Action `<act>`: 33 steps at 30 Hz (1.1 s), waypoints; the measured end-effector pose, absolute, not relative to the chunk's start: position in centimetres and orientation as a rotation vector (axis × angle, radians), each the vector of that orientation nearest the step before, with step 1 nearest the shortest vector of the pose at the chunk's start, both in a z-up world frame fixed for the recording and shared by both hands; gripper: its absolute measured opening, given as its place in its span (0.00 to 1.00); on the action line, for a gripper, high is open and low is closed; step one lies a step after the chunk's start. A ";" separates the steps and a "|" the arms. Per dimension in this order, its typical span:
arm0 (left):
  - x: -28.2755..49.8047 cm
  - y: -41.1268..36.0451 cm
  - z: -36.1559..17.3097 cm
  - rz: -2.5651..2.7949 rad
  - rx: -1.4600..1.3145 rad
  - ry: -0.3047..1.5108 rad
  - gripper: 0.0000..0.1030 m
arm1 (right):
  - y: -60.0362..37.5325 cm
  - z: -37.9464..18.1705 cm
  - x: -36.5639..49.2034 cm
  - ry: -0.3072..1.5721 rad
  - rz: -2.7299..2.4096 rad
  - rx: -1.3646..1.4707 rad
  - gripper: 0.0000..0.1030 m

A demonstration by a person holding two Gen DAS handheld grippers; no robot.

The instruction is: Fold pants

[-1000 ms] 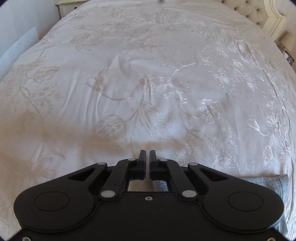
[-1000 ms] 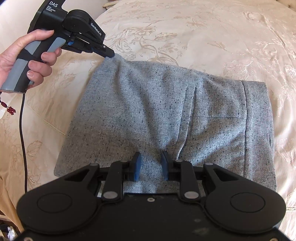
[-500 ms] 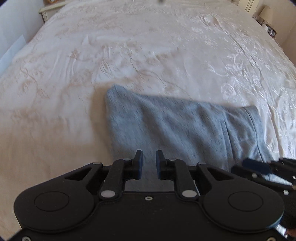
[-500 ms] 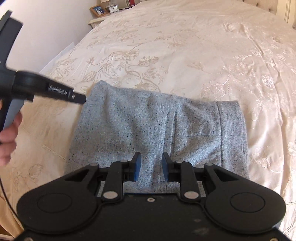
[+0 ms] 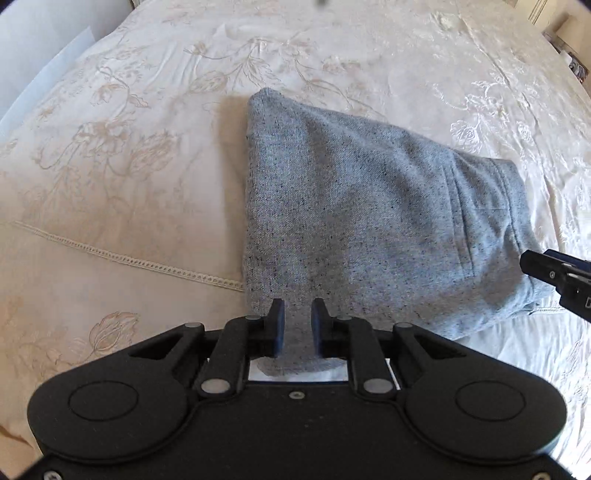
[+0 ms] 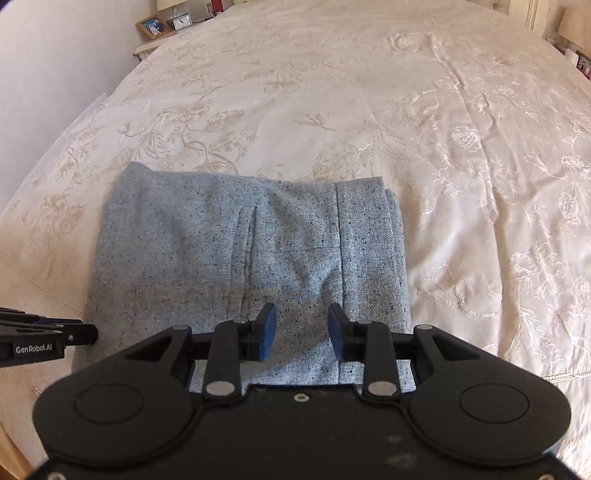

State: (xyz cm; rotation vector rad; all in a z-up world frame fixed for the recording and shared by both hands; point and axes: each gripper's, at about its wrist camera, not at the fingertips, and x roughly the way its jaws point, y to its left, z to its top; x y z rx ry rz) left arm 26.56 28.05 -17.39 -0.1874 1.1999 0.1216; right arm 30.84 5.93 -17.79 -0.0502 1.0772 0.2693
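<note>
The grey speckled pants (image 5: 369, 206) lie folded into a compact block on the cream bedspread, waistband at the right end (image 6: 369, 251). My left gripper (image 5: 297, 314) hovers over the near left corner of the block. Its jaws stand a narrow gap apart and grip nothing. My right gripper (image 6: 301, 317) hangs above the near edge by the waistband. Its jaws are opening, with only the fabric below showing between them. Each gripper's tip also shows in the other view: the right gripper (image 5: 528, 264) at the right edge, the left gripper (image 6: 90, 334) at the left edge.
The embroidered bedspread (image 5: 110, 184) stretches far beyond the pants on every side, with a lace seam (image 5: 147, 264) running to the left. A nightstand with a picture frame and a clock (image 6: 162, 26) stands at the far left corner by the wall.
My left gripper let go of the pants' far left corner, opened slightly and drew back to the near edge. My right gripper's jaws widened and it pulled back a little.
</note>
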 end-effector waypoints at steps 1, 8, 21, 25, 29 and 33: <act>26.2 27.6 -16.7 0.128 -0.183 1.189 0.23 | 5.8 -16.9 30.3 1.061 0.274 -0.054 0.34; 23.0 22.8 -12.4 0.177 -0.125 1.118 0.25 | 4.5 -11.3 26.4 1.014 0.285 -0.056 0.35; 19.2 18.4 -8.6 0.202 -0.105 1.077 0.26 | 0.1 -5.8 20.8 0.971 0.272 0.016 0.36; 18.2 17.7 -7.9 0.212 -0.123 1.067 0.26 | -0.7 -4.9 20.0 0.957 0.283 0.022 0.36; 18.0 17.2 -7.4 0.231 -0.093 1.054 0.26 | -1.0 -4.2 19.8 0.943 0.299 0.014 0.36; 18.0 17.1 -7.0 0.244 -0.101 1.041 0.26 | -0.8 -3.7 19.7 0.932 0.319 -0.002 0.36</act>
